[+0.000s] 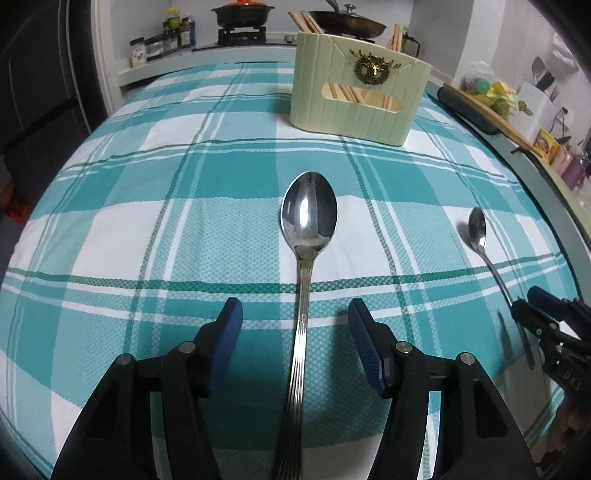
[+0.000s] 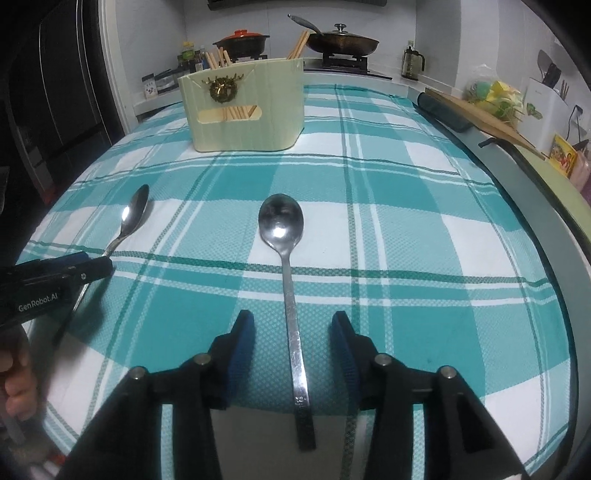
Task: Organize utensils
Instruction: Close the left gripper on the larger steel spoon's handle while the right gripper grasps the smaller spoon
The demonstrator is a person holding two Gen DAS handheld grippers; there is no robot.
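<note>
A teal and white checked tablecloth (image 1: 184, 206) covers the table. Beyond its far edge stands a gas stove (image 2: 345, 59). On the stove's left burner sits a black pot with an orange lid (image 1: 242, 13), and on its right burner a dark frying pan with a glass lid (image 2: 343, 40). Left of the stove are bottles and jars (image 1: 173, 35). Right of the stove stands a glass jug (image 2: 412, 62), and farther right a wooden board (image 2: 476, 110) and yellow-green bits (image 2: 495, 96), too blurred to identify.
</note>
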